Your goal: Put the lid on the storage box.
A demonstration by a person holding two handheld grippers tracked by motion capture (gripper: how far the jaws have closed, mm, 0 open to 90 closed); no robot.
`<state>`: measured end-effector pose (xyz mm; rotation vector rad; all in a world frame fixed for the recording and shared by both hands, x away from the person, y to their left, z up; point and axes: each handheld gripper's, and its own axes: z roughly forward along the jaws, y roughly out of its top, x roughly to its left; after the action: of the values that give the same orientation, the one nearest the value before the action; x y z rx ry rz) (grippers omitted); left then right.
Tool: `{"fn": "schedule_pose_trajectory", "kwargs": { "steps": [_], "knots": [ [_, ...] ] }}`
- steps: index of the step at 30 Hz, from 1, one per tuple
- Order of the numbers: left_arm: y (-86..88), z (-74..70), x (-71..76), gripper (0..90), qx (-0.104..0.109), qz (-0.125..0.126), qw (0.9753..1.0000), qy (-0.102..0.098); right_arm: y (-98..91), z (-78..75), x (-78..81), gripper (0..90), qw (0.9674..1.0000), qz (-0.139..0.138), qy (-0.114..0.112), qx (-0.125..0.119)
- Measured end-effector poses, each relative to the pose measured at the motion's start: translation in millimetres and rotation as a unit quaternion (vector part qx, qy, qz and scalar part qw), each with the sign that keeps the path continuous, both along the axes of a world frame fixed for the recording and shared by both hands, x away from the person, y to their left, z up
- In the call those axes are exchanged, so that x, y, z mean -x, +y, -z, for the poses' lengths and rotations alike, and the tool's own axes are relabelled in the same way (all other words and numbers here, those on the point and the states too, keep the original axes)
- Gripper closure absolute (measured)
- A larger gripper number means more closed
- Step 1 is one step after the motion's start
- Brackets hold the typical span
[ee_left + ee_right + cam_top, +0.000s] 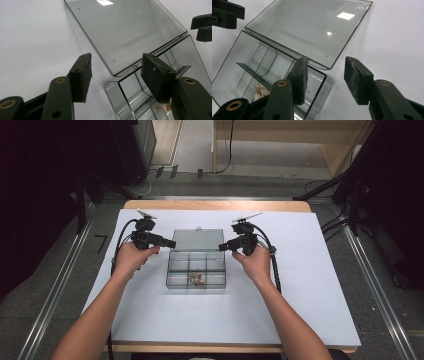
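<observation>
With the clear compartment box [196, 269] mid-table on the white sheet [150, 315] and its lid [198, 240] lying back open, left gripper [172, 243] and right gripper [221, 247] flank the lid's corners, jaws apart, grasping nothing. Pinch both corners evenly, swing the lid forward together, and don't jostle the small pinkish parts [196, 278].

A clear plastic organiser box [196, 270] sits near the middle of the white table cover, its base split by thin walls into six compartments in two rows. Its transparent hinged lid [198, 239] is swung fully open and lies back almost flat on the far side of the base, joined along the rear edge; small round dots mark the lid's corners [114, 60]. A little heap of small pinkish-gold pieces [196, 279] rests in the middle compartment of the near row, and the other compartments look bare
</observation>
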<state>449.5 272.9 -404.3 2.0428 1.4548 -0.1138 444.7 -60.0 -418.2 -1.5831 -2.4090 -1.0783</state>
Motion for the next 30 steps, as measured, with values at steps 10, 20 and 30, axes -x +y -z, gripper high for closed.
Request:
{"fn": "schedule_pose_trajectory", "kwargs": {
  "steps": [10,20,30],
  "knots": [
    [-3.7,1.6,-9.8,52.8,0.000,-0.003,1.0000,0.006,8.0,-2.8,-16.2,56.3,0.9997,0.009,0.018,0.013],
    [-5.4,5.7,-19.7,57.0,-0.006,-0.013,0.9997,0.020,14.0,1.5,-29.5,56.8,0.9989,0.015,0.037,0.024],
    [-10.2,9.7,-26.9,57.7,-0.008,-0.020,0.9992,0.034,21.6,7.5,-37.6,57.0,0.9977,0.018,0.058,0.030]
  ]
}}
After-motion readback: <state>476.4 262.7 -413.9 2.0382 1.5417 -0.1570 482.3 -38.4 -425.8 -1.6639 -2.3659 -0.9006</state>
